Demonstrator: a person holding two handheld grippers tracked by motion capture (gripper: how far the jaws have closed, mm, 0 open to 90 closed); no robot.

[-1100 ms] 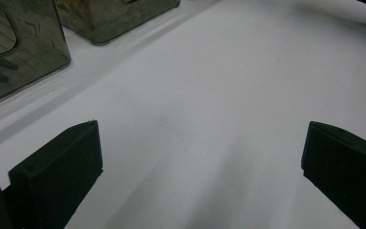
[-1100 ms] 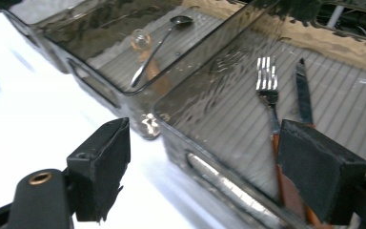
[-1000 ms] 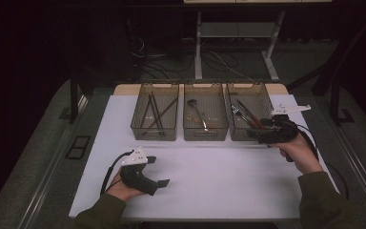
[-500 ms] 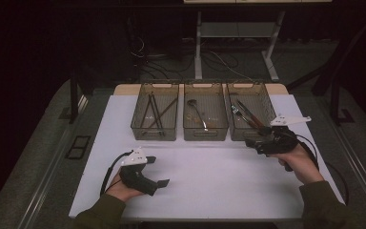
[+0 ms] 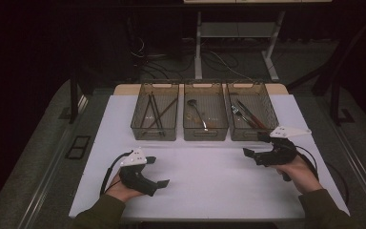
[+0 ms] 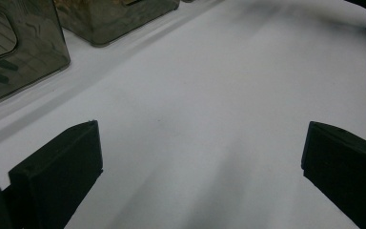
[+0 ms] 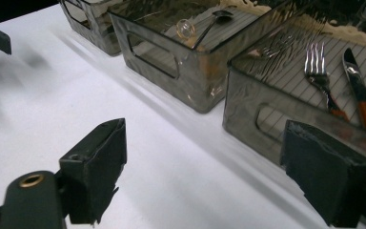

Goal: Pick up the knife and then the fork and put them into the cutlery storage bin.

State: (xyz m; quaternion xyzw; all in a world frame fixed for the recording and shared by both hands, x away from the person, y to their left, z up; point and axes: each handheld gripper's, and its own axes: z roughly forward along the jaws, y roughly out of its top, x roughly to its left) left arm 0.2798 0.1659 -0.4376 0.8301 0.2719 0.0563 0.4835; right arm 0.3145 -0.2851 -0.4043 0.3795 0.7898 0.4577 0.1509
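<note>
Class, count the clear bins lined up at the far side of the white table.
3: the left bin with dark sticks, the middle bin with a spoon, the right bin with a fork and knife.

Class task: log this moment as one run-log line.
left gripper: open, empty | right gripper: open, empty, near right bin | fork, knife in bin

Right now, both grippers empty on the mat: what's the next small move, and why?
Probably ease the right gripper forward over the right bin, toward the fork. Its jaws stand open with nothing between them, that bin is nearest, and the fork and the knife lie loose inside.
</note>
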